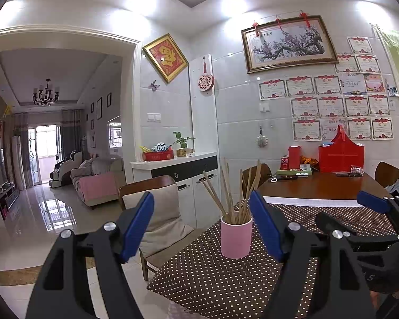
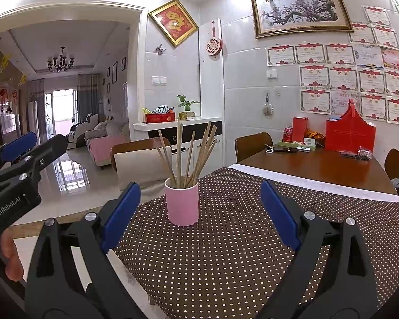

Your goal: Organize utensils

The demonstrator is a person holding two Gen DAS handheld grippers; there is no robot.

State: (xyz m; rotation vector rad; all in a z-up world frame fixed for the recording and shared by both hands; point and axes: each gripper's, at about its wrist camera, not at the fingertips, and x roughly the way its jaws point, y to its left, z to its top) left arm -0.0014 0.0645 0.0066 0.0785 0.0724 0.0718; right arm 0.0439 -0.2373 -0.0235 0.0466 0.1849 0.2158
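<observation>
1. Right now a pink cup (image 2: pixel 182 201) stands upright near the corner of the brown polka-dot tablecloth (image 2: pixel 239 252), with a bundle of wooden chopsticks (image 2: pixel 188 154) standing in it and fanning outward above the rim.
2. Both grippers sit side by side at the near edge of the table, pointing at the cup.
3. From its own camera, the left gripper (image 1: pixel 202 224) has its blue-padded jaws spread wide with nothing between the pads; the cup (image 1: pixel 236 235) appears beyond them, just beside the right-hand pad in the picture, though whether it touches is unclear.
4. The right gripper (image 2: pixel 200 212) is likewise spread apart and empty, and the cup stands beyond its fingertips, nearer the left-hand pad.
5. Part of the left gripper (image 2: pixel 21 159) shows at the left edge of the right wrist view, with a person's fingers (image 2: pixel 10 257) on its handle.
6. Past the cloth, the bare wooden table (image 2: pixel 319 167) carries a red gift bag (image 2: pixel 349 133), a red box (image 2: pixel 299 129), a cola can (image 2: pixel 287 134) and a small tray (image 2: pixel 296 145) near the tiled wall.
7. A chair with a beige cushion (image 2: pixel 141 164) stands just beside the table's left side.
</observation>
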